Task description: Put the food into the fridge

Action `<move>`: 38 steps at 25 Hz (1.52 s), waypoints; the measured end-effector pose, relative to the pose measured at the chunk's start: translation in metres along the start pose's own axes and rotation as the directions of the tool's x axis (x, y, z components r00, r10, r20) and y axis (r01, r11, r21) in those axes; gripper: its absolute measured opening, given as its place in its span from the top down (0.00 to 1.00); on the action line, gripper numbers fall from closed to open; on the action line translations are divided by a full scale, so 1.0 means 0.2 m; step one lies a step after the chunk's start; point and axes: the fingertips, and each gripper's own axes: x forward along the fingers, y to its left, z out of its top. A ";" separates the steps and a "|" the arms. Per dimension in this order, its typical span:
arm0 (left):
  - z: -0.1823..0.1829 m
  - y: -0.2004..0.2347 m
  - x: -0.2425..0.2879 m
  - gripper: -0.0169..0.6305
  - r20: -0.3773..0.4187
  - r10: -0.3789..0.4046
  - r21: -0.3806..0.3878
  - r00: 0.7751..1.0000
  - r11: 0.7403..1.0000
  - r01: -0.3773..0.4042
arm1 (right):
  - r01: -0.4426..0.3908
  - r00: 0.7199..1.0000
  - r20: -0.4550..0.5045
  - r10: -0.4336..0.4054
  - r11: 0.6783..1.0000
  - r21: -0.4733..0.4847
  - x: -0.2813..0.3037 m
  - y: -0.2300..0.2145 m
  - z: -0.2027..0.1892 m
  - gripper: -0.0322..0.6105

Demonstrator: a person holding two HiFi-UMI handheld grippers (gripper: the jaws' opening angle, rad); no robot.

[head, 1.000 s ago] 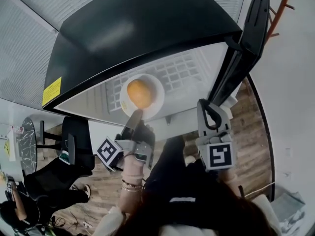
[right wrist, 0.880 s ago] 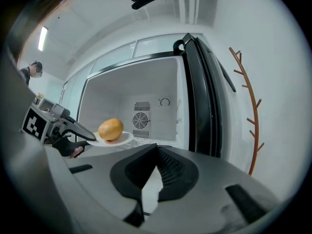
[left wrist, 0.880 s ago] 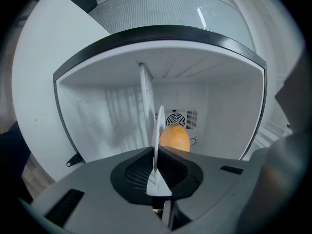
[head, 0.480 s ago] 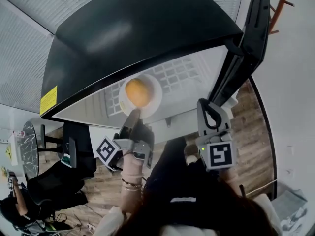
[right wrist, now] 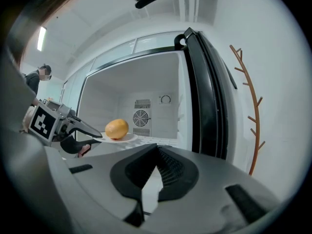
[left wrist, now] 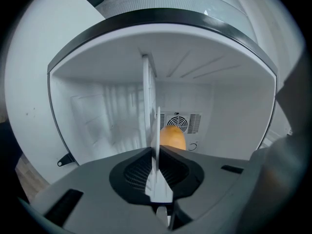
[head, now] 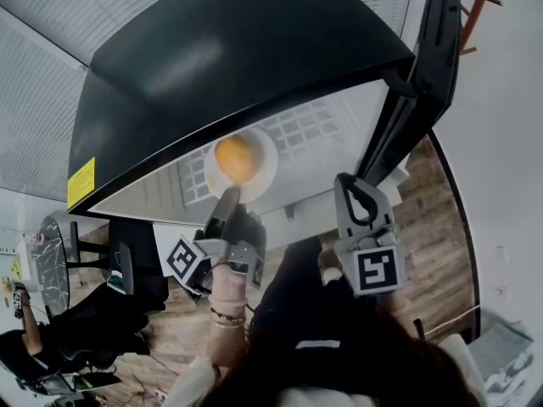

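A yellow-orange fruit [head: 236,158] [left wrist: 172,138] [right wrist: 117,128] lies on a white plate [head: 263,147] [right wrist: 127,138] just inside the open fridge, over its white wire shelf [head: 314,125]. My left gripper [head: 229,200] [left wrist: 154,150] [right wrist: 95,136] reaches in from the front. The plate's near rim [left wrist: 147,96], seen edge-on, lies between the fingertips and both still touch it. The jaws have just been opening. My right gripper [head: 355,185] [right wrist: 156,147] hangs shut and holds nothing, beside the lower edge of the black fridge door [head: 424,66] [right wrist: 204,96].
The fridge's black top [head: 229,49] overhangs the opening. A fan vent [right wrist: 140,117] [left wrist: 181,122] is on the back wall. The open door stands at the right, with a brown coat stand [right wrist: 253,126] beyond it. A seated person [head: 25,346] and chairs are at lower left.
The plate, the fruit and both grippers keep their places at the fridge mouth. Only the head view has shifted slightly.
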 end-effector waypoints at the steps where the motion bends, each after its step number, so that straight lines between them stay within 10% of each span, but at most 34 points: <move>1: 0.00 0.00 0.00 0.91 0.001 -0.006 -0.003 1.000 1.000 0.006 | 0.001 1.000 -0.002 -0.001 1.000 0.001 0.00 0.00 0.00 0.95; 38: -0.01 -0.03 -0.02 0.81 0.003 -0.060 0.037 0.998 0.998 0.060 | -0.041 0.998 -0.049 0.041 0.999 0.014 0.00 0.04 -0.06 0.95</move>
